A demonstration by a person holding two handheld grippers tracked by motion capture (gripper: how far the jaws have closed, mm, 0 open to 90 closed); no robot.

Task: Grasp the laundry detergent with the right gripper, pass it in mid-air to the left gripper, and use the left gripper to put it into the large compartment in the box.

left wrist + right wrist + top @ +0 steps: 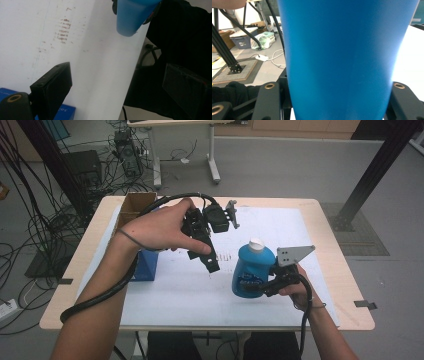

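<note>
Two grippers over white sheet (280, 227). Right gripper (263, 287) clamped on blue bottle (252, 270), jaws pressing both sides, bottle tilted, white cap (256, 243) up, raised near front right of table (345, 285). Left gripper (210, 262) empty, jaws spread, just left of bottle, above blue box (146, 266).

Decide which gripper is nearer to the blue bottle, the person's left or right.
Right. The right gripper is shut on the blue bottle, jaws on either side of it. The left gripper hangs open above the white sheet, apart from the bottle.
</note>
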